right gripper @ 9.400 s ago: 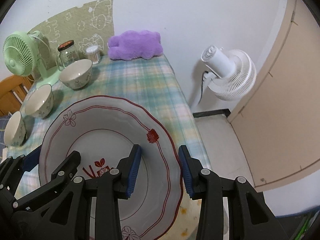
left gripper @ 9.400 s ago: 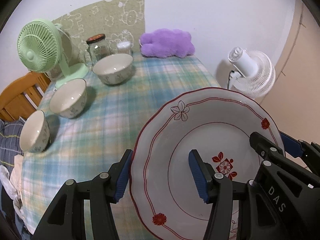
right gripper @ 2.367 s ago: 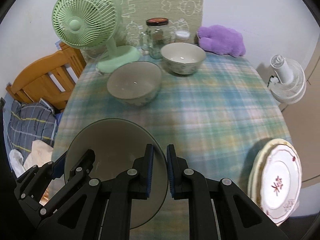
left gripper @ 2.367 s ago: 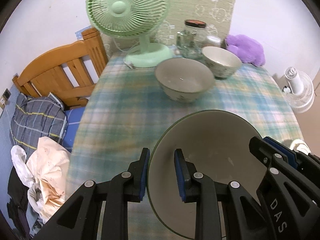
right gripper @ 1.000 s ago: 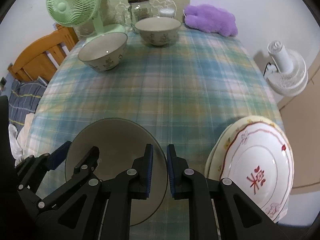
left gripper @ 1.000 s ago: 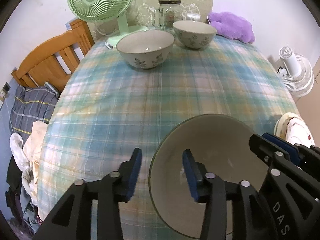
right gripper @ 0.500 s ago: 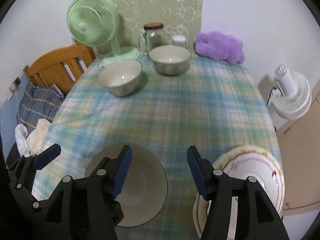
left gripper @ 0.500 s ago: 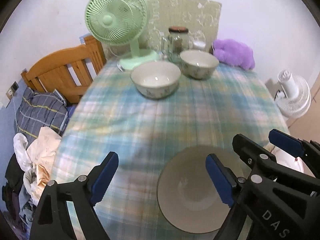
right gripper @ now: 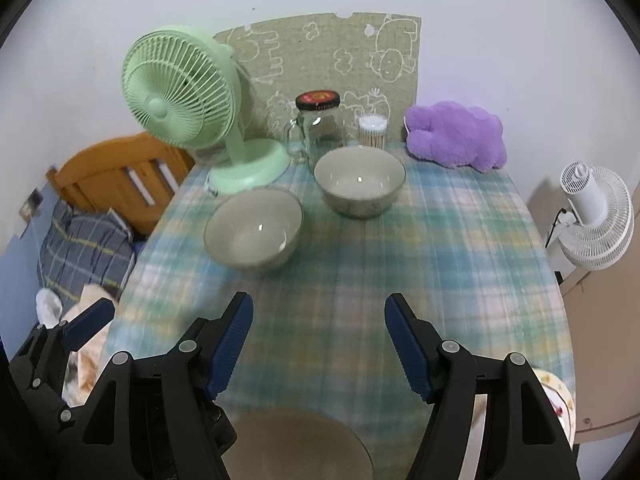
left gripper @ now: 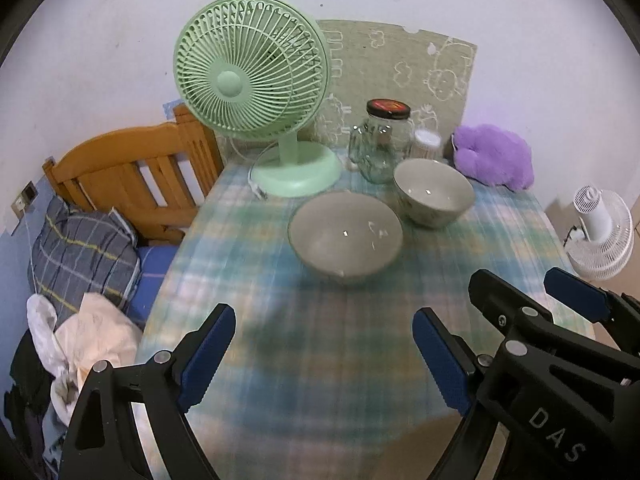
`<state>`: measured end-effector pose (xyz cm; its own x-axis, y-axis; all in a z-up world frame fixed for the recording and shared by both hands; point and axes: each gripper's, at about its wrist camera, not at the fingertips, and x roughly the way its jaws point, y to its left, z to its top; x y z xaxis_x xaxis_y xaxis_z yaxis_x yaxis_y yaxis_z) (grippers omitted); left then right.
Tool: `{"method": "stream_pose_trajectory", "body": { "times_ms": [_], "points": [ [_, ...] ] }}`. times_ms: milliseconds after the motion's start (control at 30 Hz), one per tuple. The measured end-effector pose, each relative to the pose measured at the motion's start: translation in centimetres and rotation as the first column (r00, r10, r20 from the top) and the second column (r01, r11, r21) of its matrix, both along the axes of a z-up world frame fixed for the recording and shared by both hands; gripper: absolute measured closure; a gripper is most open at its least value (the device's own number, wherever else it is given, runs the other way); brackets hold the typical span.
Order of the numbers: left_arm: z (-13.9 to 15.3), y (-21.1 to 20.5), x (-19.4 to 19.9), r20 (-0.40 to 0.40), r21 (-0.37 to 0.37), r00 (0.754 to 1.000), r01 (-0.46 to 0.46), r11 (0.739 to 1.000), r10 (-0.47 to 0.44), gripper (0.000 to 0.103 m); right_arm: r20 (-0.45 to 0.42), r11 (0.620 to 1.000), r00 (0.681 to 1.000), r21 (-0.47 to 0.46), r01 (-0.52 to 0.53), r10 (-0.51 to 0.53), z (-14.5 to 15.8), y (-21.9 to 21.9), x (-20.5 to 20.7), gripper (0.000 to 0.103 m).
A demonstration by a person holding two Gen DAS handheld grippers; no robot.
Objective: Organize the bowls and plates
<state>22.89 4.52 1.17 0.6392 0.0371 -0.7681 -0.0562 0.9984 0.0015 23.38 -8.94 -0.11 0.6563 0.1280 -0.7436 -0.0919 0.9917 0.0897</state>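
Left wrist view: the left gripper (left gripper: 322, 350) is seen at 6 o'clock with its jaws spread wide and nothing between them; only the plaid tablecloth (left gripper: 340, 344) lies beneath the gap. Part of the right gripper (left gripper: 560, 344) enters at 4 o'clock. Two bowls are shown upright on the cloth just past centre: the near bowl (left gripper: 345, 233) toward 12 o'clock and the far bowl (left gripper: 434, 193) at 1 o'clock, close together; whether they touch cannot be told. Behind them a green fan (left gripper: 252, 68) is placed at 11 o'clock, a lidded jar (left gripper: 386, 140) at 12 o'clock and a purple plush (left gripper: 494, 156) at 2 o'clock. A white fan (left gripper: 602, 236) is seen off the table at 3 o'clock, a wooden bed frame (left gripper: 132, 176) at 9 o'clock. Right wrist view: the right gripper (right gripper: 318, 346) is seen at 6 o'clock, its jaws opening, with nothing between them. A third bowl (right gripper: 298, 440) is shown on the cloth at 6 o'clock, below the jaws and apart from both pads. The rim of a plate (right gripper: 560, 398) is visible at 4 o'clock, mostly hidden by the gripper's right finger. The near bowl (right gripper: 253, 229) is placed at 10 o'clock and the far bowl (right gripper: 359, 182) at 12 o'clock, apart. The green fan (right gripper: 180, 92) stands at 11 o'clock, the jar (right gripper: 320, 122) at 12 o'clock, the plush (right gripper: 456, 140) at 1 o'clock. The left gripper's finger (right gripper: 86, 322) is seen at 8 o'clock.
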Motion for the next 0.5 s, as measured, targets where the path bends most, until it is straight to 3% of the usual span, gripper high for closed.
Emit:
{"method": "stream_pose_trajectory", "body": {
  "times_ms": [133,267,500],
  "points": [
    [-0.2,1.0,3.0,0.011,-0.002,1.000,0.008,1.000,-0.008,0.013,0.023,0.999,0.999,-0.023,0.025,-0.024,0.2,1.3,2.9,0.032],
    [-0.4,1.7,5.9,0.023,0.010,1.000,0.017,1.000,-0.017,0.023,0.040,0.999,0.998,-0.025,0.044,-0.043,0.0,2.3,5.6,0.032],
    [-1.8,2.3,10.0,0.012,0.007,0.999,0.034,0.999,-0.034,0.026,0.040,0.996,0.996,-0.025,0.081,-0.080,-0.9,3.4,9.8,0.032]
  ]
}}
